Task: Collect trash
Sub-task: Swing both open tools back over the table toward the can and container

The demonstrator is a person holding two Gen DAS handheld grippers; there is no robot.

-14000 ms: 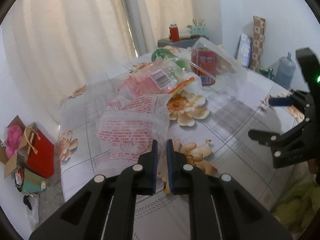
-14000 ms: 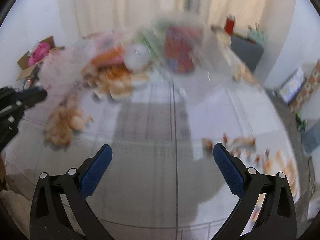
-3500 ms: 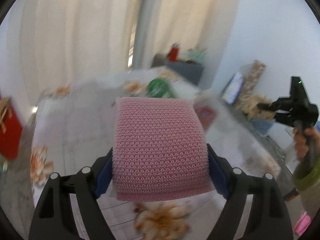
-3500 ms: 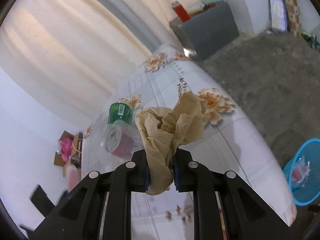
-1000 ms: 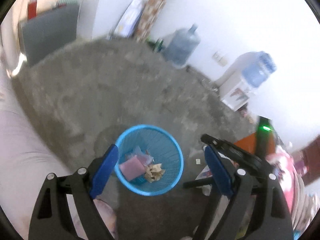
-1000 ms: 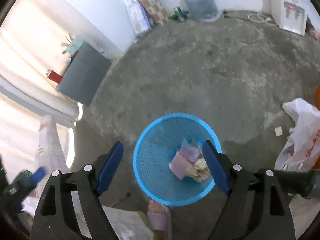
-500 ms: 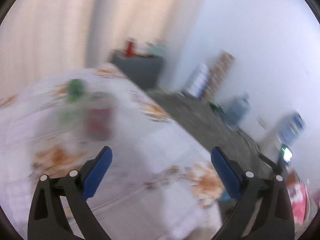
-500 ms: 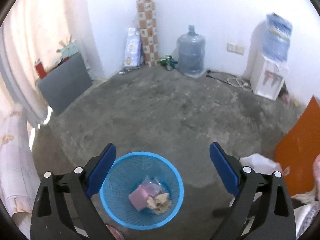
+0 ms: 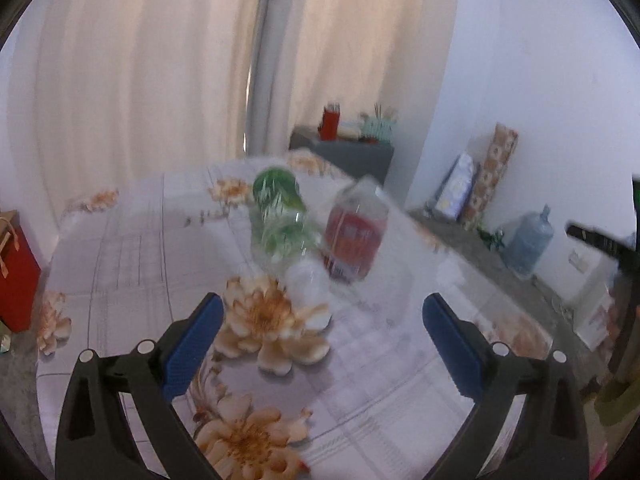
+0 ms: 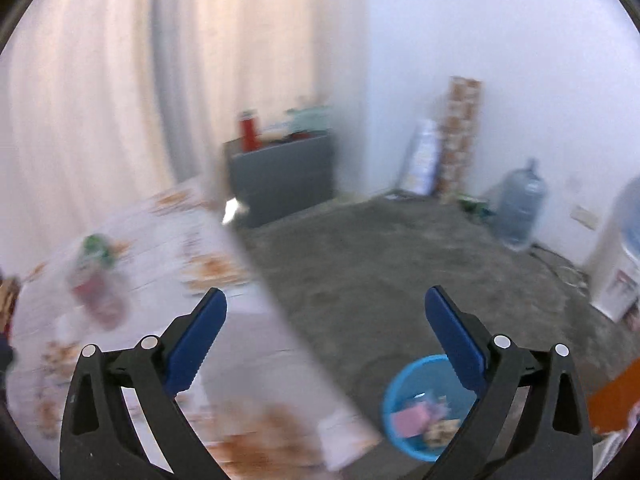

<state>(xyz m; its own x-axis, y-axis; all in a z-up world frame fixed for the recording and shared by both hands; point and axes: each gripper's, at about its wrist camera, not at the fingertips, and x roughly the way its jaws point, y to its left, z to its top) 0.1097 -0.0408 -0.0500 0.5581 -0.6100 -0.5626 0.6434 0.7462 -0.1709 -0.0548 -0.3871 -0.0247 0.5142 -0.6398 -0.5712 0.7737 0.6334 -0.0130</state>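
Note:
Two clear plastic bottles lie on the floral tablecloth: one with a green label (image 9: 278, 208) and one with a red label (image 9: 354, 236). My left gripper (image 9: 322, 336) is open and empty above the table (image 9: 128, 264), short of the bottles. My right gripper (image 10: 326, 330) is open and empty, over the table's edge. The blue mesh bin (image 10: 400, 394) stands on the floor at the lower right, with a pink pad (image 10: 410, 416) and crumpled paper inside. Both bottles show blurred at the left of the right wrist view, the red one (image 10: 100, 294) nearer.
A grey cabinet (image 10: 280, 176) with a red flask stands by the curtain. A water jug (image 10: 518, 208), a dispenser (image 10: 618, 264) and patterned rolls stand along the wall. A red bag (image 9: 14, 276) sits left of the table. The other gripper (image 9: 600, 240) shows at the right edge.
Both grippers have swung up from the blue bin back toward the table. The left now faces the two bottles; the right still shows the bin at its lower right.

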